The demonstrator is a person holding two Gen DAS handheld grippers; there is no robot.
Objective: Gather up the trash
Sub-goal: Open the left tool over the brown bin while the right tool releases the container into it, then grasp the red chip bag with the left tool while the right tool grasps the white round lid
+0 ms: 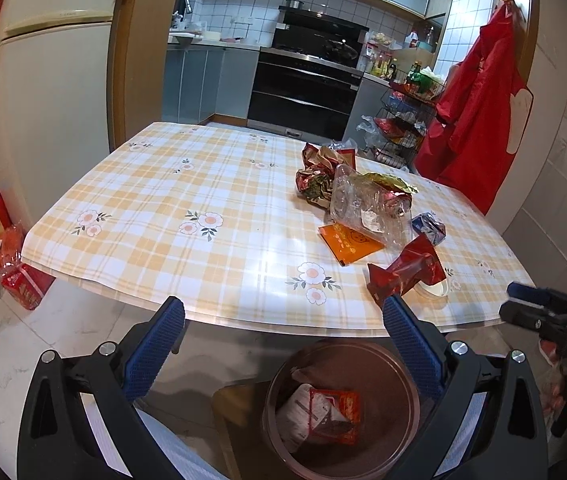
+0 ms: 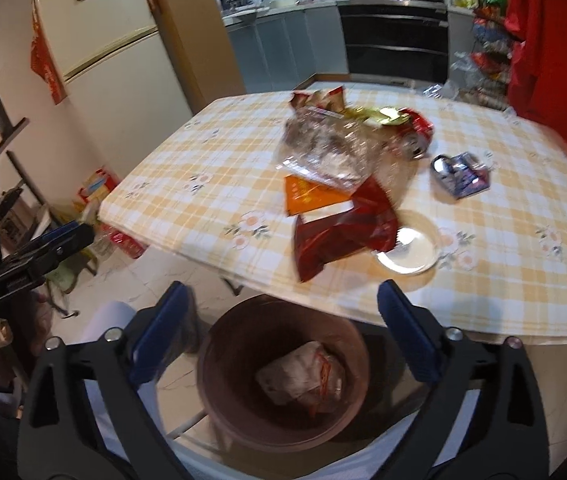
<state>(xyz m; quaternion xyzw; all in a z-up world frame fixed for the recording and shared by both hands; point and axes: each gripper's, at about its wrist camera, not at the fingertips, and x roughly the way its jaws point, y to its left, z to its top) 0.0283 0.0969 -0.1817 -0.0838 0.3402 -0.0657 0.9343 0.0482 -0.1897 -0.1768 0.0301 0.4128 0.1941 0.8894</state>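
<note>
A brown round bin (image 1: pixel 272 388) (image 2: pixel 205 364) stands on the floor below the table's near edge, with a white-and-red wrapper (image 1: pixel 321 412) (image 2: pixel 303 376) lying in it. My left gripper (image 1: pixel 283 314) hangs open above the bin, nothing between its blue pads. My right gripper (image 2: pixel 281 290) is also open and empty over the bin. On the checked table (image 1: pixel 163 200) (image 2: pixel 523 280) lie a dark red wrapper (image 1: pixel 403 272) (image 2: pixel 339 232), an orange packet (image 1: pixel 351 242) (image 2: pixel 311 196), a crumpled clear plastic box (image 1: pixel 363 204) (image 2: pixel 323 148), a blue crushed pack (image 1: pixel 427 228) (image 2: pixel 461 174) and a white lid (image 1: pixel 437 290) (image 2: pixel 411 252).
More crumpled red and gold wrappers (image 1: pixel 319 172) sit behind the clear box. A cream fridge (image 1: pixel 55 92) stands left, an oven (image 1: pixel 303 92) behind, a wire rack (image 1: pixel 399 128) and a red apron (image 1: pixel 479 120) at the right. Bags (image 1: pixel 3 256) lie on the floor left.
</note>
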